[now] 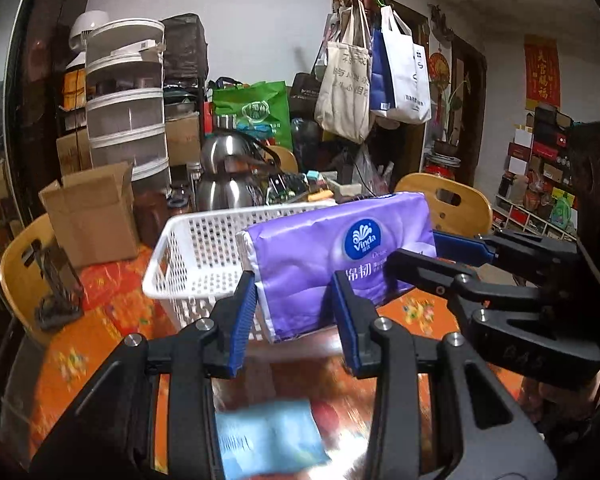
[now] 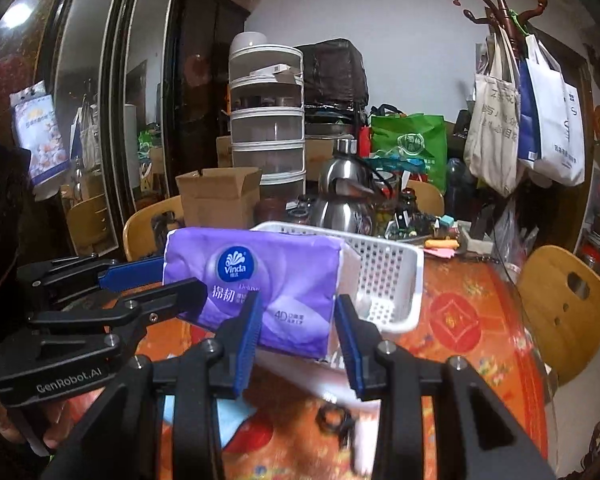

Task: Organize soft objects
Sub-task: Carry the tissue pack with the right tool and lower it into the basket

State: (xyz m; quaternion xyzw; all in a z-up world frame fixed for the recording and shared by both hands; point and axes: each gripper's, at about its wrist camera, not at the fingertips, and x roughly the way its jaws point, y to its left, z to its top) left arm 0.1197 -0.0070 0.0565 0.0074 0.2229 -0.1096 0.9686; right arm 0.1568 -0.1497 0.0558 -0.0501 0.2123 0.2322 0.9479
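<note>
Gripping one purple plastic-wrapped tissue pack (image 1: 332, 264) between them, two sets of tongs hold it above the orange patterned worktop (image 1: 100, 320): the left tongs (image 1: 294, 316) pinch its left end, the right tongs (image 2: 296, 328) its right end, each narrowly parted around the soft pack. One white perforated plastic basket (image 1: 196, 256) sits just behind; I cannot tell its contents.

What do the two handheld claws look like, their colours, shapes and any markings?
Both are alike: black angular frames with triangular cut-outs and silver screws at the joints. Each finger ends in a flat blue ribbed pad. The left claw carries white "GenRobot.AI" lettering on its body. The right claw shows faint, unreadable embossed marks. No cables or sleeves are visible.
</note>
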